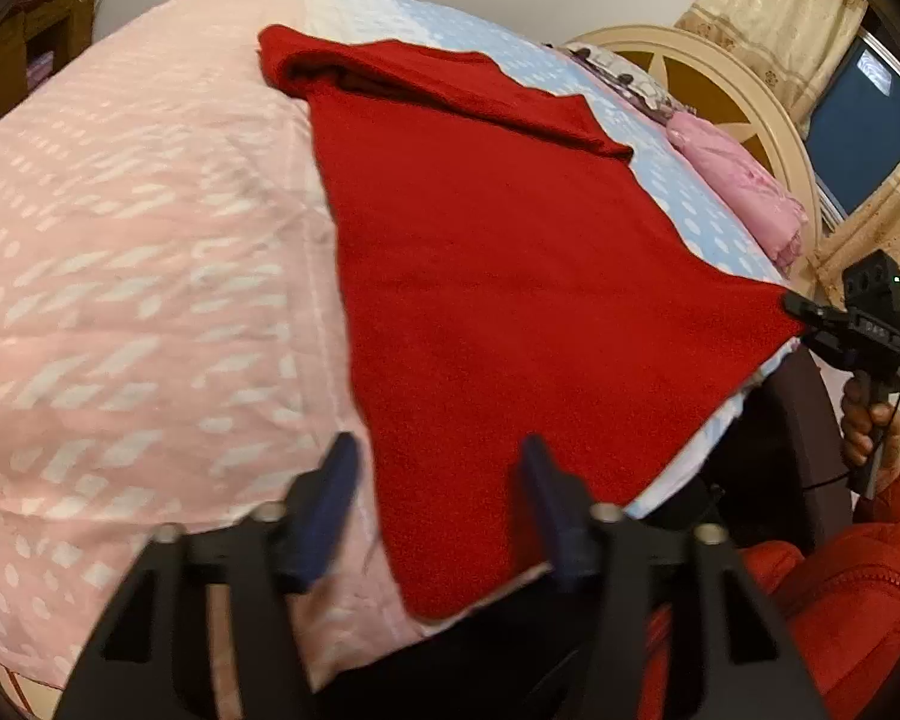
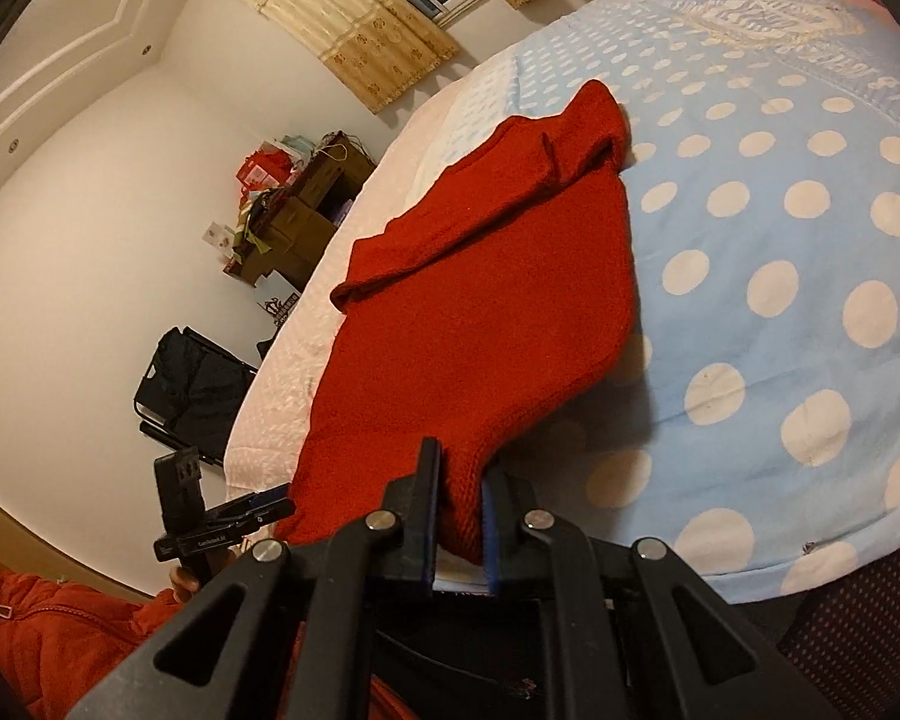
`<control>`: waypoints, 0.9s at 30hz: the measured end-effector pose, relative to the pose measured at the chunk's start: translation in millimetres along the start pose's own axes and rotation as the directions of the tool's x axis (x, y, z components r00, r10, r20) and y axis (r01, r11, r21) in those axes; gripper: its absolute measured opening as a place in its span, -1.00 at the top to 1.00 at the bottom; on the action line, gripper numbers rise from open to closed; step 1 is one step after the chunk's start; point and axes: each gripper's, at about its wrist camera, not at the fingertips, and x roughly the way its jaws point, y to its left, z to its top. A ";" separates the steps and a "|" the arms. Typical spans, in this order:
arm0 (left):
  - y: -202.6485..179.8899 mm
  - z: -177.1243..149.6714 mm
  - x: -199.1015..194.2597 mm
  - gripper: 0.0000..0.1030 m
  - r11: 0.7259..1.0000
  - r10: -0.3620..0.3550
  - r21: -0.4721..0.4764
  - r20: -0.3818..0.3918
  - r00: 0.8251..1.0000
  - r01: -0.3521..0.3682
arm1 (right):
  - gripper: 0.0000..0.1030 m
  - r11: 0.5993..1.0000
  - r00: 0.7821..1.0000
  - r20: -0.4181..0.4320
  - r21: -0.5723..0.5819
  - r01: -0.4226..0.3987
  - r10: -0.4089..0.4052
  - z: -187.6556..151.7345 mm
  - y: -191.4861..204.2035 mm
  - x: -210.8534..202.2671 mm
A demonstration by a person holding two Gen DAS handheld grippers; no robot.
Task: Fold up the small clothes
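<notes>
A red knitted garment (image 1: 486, 276) lies spread on the bed, its far end folded over. My left gripper (image 1: 441, 462) is open, its fingers astride the garment's near left edge. My right gripper (image 2: 459, 480) is shut on the garment's (image 2: 480, 312) near corner and holds it slightly lifted off the bed. The right gripper also shows in the left wrist view (image 1: 801, 309), pinching the right corner. The left gripper shows in the right wrist view (image 2: 270, 507) beside the garment's other corner.
The bed has a pink patterned cover (image 1: 120, 300) on the left and a blue polka-dot cover (image 2: 780, 240) on the right. A pink pillow (image 1: 744, 186) lies by the headboard (image 1: 720, 78). A black chair (image 2: 192, 384) and cluttered desk (image 2: 294, 210) stand by the wall.
</notes>
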 end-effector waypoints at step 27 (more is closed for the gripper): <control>25.9 91.5 -43.5 0.84 0.976 -0.086 -0.181 0.189 0.978 0.120 | 0.79 0.996 0.992 0.088 -0.012 -0.092 0.092 76.4 15.3 18.9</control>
